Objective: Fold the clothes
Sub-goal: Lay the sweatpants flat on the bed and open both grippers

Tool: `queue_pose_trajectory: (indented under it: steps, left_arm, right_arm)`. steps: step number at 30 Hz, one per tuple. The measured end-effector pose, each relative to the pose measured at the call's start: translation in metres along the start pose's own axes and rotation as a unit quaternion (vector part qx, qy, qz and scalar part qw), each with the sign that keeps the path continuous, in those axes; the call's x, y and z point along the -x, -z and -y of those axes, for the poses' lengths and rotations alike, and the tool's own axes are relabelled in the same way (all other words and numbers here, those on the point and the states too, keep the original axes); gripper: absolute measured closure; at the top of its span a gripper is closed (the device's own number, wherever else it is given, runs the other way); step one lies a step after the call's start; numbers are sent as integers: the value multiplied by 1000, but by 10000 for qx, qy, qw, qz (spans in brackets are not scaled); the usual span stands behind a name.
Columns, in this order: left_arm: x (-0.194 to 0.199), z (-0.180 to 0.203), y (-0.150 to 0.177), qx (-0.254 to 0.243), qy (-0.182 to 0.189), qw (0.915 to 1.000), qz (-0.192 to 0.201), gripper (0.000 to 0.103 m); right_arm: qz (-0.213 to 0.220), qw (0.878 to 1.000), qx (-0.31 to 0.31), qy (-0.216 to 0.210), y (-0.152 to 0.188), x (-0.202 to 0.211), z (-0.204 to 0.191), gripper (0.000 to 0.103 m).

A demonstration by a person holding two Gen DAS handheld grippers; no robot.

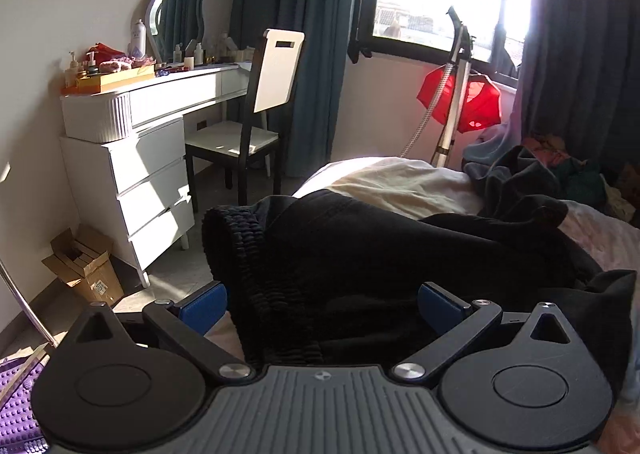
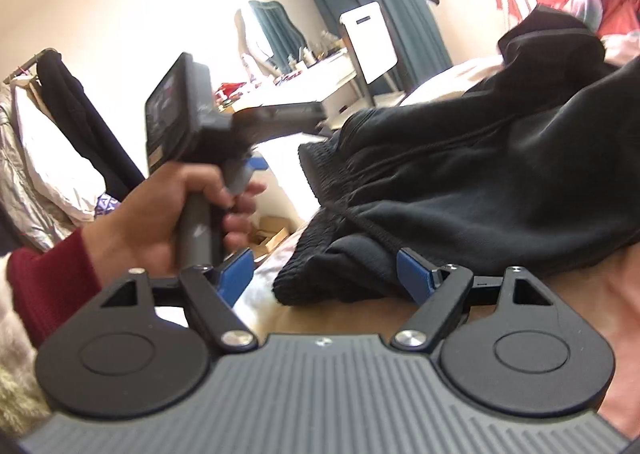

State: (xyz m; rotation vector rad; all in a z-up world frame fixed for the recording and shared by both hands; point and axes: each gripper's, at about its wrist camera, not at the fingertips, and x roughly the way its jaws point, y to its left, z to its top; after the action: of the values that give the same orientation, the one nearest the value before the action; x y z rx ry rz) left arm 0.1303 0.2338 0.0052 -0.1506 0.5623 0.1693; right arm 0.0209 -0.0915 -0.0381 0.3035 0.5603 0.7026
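Observation:
A black garment with a ribbed elastic waistband (image 1: 360,254) lies on the bed; it also shows in the right wrist view (image 2: 460,182). My left gripper (image 1: 320,306) is open, its blue pads (image 1: 202,308) on either side of the waistband end. My right gripper (image 2: 324,278) is open, with the garment's ribbed hem lying between its blue pads (image 2: 412,278). In the right wrist view the left gripper's handle (image 2: 200,158) is held by a hand in a red sleeve, left of the garment.
The bed has a pale sheet (image 1: 400,182). More clothes (image 1: 560,170) are piled at its far right. A white dressing table (image 1: 152,126), a chair (image 1: 256,126), a cardboard box (image 1: 84,266) and a red item on a stand (image 1: 464,94) stand beyond.

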Motion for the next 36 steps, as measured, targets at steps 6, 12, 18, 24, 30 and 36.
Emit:
queue_pose_trajectory:
  steps: [6, 12, 18, 24, 30, 36]
  left_arm:
    - [103, 85, 54, -348, 1067, 9926, 464, 0]
    - [119, 141, 105, -571, 1538, 9851, 514, 0]
    - [95, 153, 146, -950, 1482, 9839, 293, 1]
    - [54, 184, 150, -1605, 1660, 9729, 98, 7]
    - [-14, 282, 137, -2533, 2012, 9461, 152, 18]
    - [-90, 400, 123, -2750, 2280, 9333, 378, 25]
  right_arm:
    - [551, 9942, 193, 905, -31, 68, 44, 22]
    - [892, 9760, 687, 1863, -27, 107, 85, 22]
    - [982, 9706, 131, 2195, -10, 112, 125, 22]
    - [1222, 9667, -49, 2248, -14, 119, 133, 23]
    - [1479, 9451, -112, 2912, -16, 137, 169, 23]
    - [1657, 9047, -847, 3833, -12, 156, 238, 22]
